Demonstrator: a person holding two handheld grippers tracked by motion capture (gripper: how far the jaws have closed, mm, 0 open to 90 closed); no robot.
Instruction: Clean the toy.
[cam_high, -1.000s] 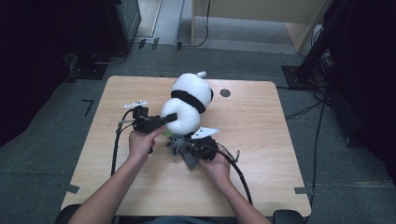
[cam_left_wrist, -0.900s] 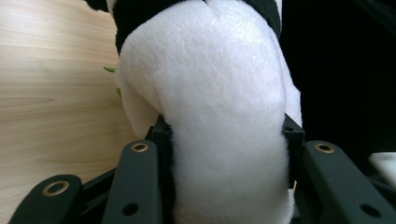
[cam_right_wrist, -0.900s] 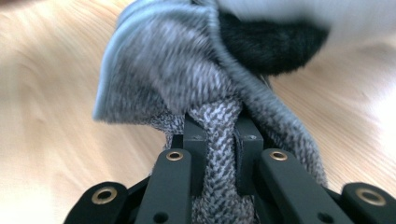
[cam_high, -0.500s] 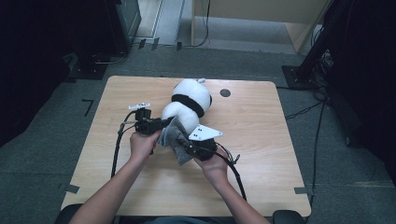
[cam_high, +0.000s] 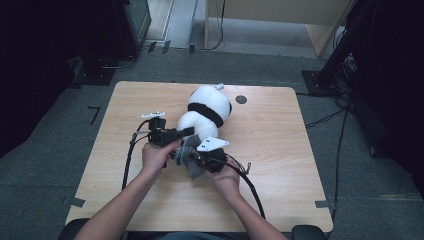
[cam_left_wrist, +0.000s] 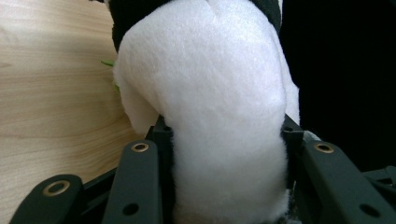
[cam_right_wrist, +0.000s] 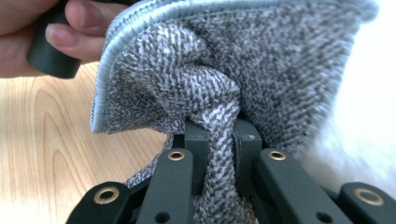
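A white plush toy (cam_high: 207, 110) with a black band lies in the middle of the wooden table (cam_high: 280, 150). My left gripper (cam_high: 186, 133) is shut on its white lower end, which bulges between the jaws (cam_left_wrist: 226, 93). My right gripper (cam_high: 196, 159) is shut on a grey woven cloth (cam_high: 189, 152). A bunched fold is pinched at the jaws and the rest of the grey cloth (cam_right_wrist: 224, 60) fans out above, close against the plush (cam_right_wrist: 369, 93). The left hand (cam_right_wrist: 70, 28) shows just behind the cloth.
A small dark round hole (cam_high: 241, 99) sits in the table behind the plush. Black cables (cam_high: 130, 155) trail from both grippers toward the near edge. Bare wood lies to the right and left of the hands. Dark stands and cables are on the floor around the table.
My right gripper has carried the grey cloth up and left, against the plush's lower end. The left gripper has kept its hold on the plush, which shifted slightly.
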